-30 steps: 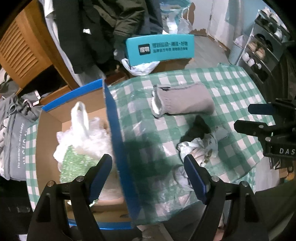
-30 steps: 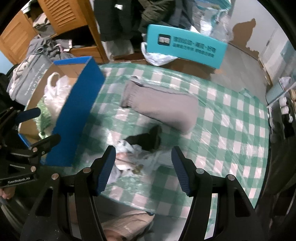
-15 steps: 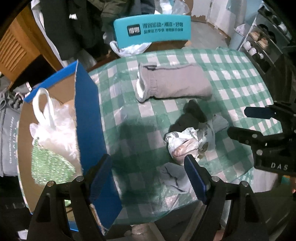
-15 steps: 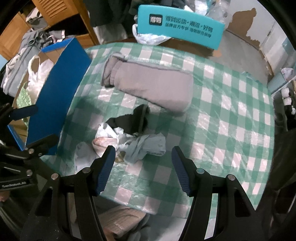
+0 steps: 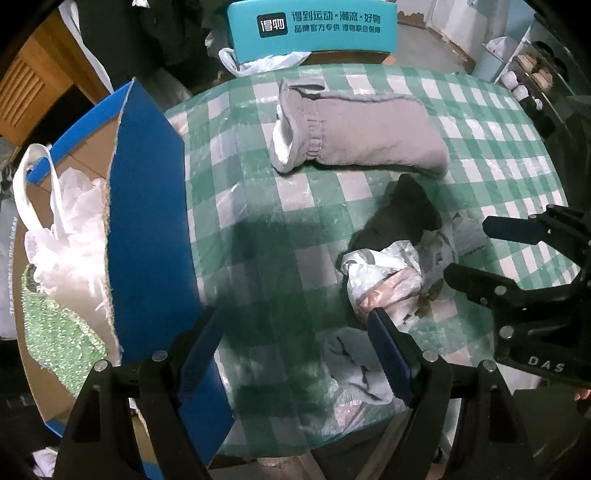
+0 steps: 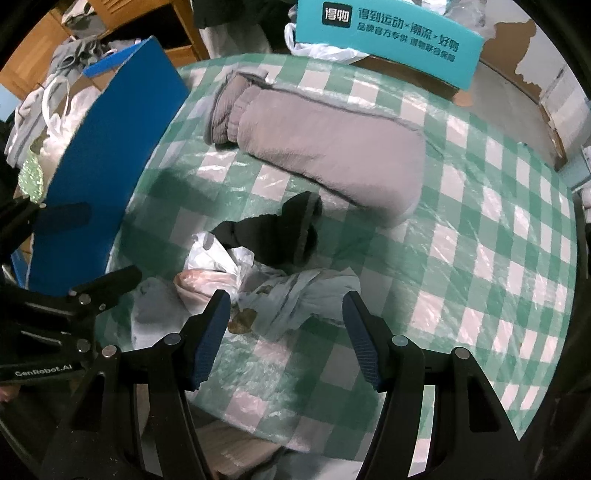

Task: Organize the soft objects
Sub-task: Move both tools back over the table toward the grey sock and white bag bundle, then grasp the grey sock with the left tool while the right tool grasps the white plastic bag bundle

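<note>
Right wrist view: both grippers (image 6: 286, 334) (image 5: 295, 354) point steeply down, spread, seemingly above crumpled clothes (image 6: 295, 295).

A home: shoe rack (image 5: 532, 79), hanging coats (image 5: 147, 33), checked tablecloth (image 5: 491, 122).

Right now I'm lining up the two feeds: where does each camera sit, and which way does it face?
Left wrist: on the left gripper, facing steeply down at the checked table and blue box; its own fingers show, the right gripper at right.
Right wrist: on the right gripper, facing down at the crumpled pile; the left gripper shows at left.
Shared: grey garment, teal box.
</note>
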Available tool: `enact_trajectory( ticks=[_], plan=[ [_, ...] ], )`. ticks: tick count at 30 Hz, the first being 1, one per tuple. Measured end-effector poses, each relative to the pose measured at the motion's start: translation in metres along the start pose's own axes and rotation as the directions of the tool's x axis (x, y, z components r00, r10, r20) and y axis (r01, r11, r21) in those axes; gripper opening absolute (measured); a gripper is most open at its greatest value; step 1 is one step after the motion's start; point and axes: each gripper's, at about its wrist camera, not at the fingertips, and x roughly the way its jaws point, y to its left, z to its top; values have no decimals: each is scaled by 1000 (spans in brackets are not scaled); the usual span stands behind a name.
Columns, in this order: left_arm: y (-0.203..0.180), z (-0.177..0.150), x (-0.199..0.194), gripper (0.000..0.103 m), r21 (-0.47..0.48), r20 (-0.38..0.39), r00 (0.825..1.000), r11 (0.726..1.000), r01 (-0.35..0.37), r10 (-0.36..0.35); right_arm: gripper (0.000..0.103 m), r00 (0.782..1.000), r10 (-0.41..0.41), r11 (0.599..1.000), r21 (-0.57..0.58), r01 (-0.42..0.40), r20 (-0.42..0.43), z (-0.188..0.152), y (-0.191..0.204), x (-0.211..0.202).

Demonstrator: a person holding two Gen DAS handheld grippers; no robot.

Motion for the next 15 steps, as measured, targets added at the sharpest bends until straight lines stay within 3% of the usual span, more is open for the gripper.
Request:
enact_trajectory(
  ticks=[15],
  plan=[
    [-6,0,7,82,37,-13,1000,999,-14,15,63,998,-28,999,-16,27,-52,-5,-4,26]
  ],
)
